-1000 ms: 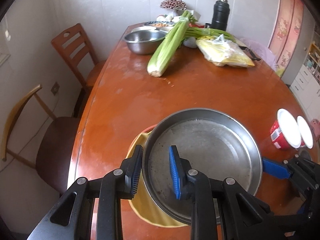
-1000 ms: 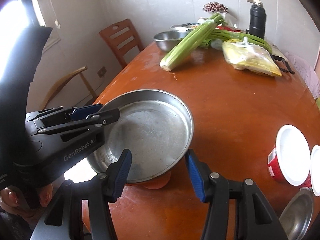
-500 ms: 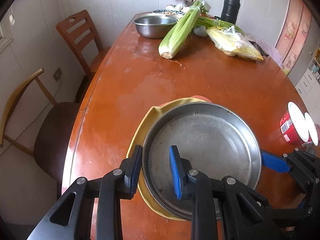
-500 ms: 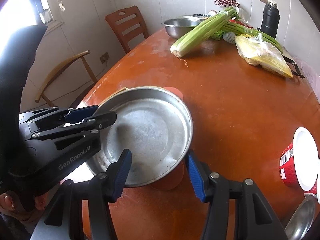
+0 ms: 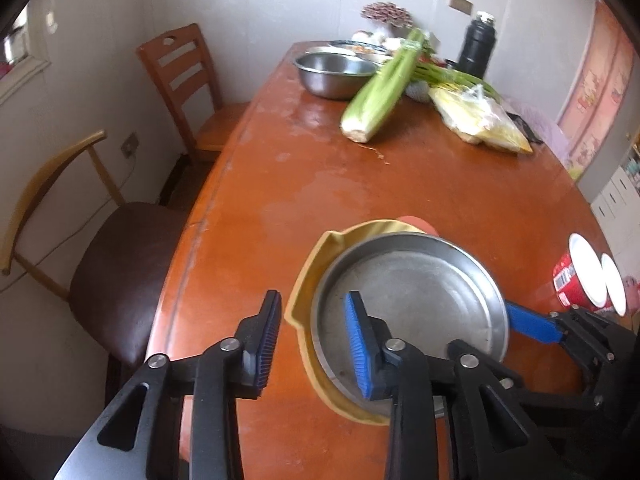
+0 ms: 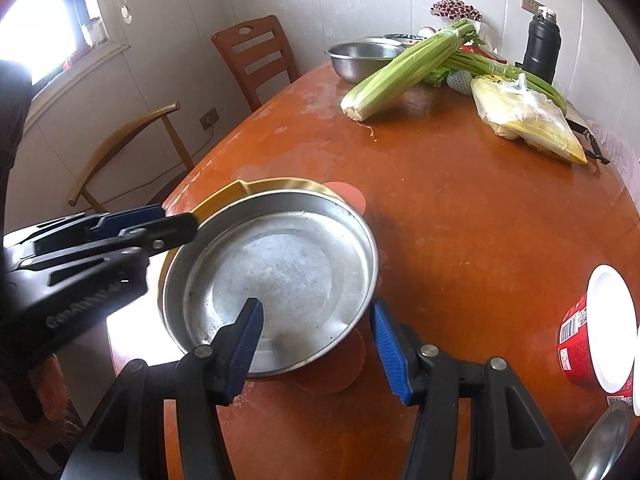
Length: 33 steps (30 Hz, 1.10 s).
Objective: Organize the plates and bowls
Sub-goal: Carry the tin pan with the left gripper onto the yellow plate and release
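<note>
A round steel pan (image 5: 412, 296) (image 6: 280, 280) rests on a yellow plate (image 5: 308, 280) (image 6: 236, 192), which lies over an orange plate (image 6: 352, 196) on the brown table. My left gripper (image 5: 314, 336) is open, its fingers astride the near-left rims of the pan and yellow plate; it shows in the right wrist view (image 6: 176, 220). My right gripper (image 6: 316, 340) is open, its fingers astride the pan's near rim; one blue finger shows in the left wrist view (image 5: 532, 324).
At the far end lie a steel bowl (image 5: 336, 70), celery (image 5: 380, 92), a yellow bag (image 5: 480, 120) and a black flask (image 5: 478, 46). Red cups with white lids (image 6: 600, 332) stand right. Another steel dish (image 6: 600, 440) sits bottom right. Two chairs (image 5: 184, 80) stand left.
Both grippers have opened wider and let go of the pan. It now sits on the yellow plate. Both cameras have drawn back and up.
</note>
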{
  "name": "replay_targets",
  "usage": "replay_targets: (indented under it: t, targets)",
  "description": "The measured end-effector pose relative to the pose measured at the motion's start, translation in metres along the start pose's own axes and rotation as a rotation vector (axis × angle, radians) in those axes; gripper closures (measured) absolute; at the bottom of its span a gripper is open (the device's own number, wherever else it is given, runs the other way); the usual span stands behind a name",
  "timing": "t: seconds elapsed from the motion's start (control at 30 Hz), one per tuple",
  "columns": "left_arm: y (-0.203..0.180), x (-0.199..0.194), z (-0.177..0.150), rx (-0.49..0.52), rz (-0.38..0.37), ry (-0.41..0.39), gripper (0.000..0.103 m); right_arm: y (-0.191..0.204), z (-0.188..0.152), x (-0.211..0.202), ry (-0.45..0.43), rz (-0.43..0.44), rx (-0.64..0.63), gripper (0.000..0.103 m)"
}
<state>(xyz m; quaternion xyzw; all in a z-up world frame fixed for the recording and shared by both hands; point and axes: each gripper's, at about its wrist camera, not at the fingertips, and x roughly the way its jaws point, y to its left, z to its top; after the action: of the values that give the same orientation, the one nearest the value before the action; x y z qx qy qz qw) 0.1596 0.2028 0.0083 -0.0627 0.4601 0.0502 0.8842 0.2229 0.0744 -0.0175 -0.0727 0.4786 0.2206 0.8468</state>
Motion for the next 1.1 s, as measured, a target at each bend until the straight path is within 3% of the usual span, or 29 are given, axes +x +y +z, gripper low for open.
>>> replay_targets:
  t: [0.13,0.3,0.43,0.6,0.8,1.1]
  targets:
    - [0.013,0.002,-0.004,-0.052,-0.021,0.025,0.062,-0.007,0.001,-0.006,-0.02,0.005,0.024,0.047]
    - [0.028,0.016,-0.013,-0.167,-0.153,0.091,0.061,-0.024,-0.001,-0.016,-0.031,0.014,0.085,0.044]
    - [0.028,0.031,-0.016,-0.21,-0.202,0.134,0.061,-0.032,-0.003,-0.013,-0.012,0.024,0.108,0.043]
    - [0.013,0.043,-0.018,-0.193,-0.214,0.168,0.061,-0.031,-0.007,-0.002,0.028,0.049,0.108,0.043]
    - [-0.003,0.047,-0.011,-0.16,-0.171,0.169,0.05,-0.029,-0.007,0.003,0.029,0.063,0.083,0.043]
    - [-0.032,0.058,0.002,-0.113,-0.18,0.182,0.049,-0.043,-0.007,0.006,0.04,0.007,0.096,0.043]
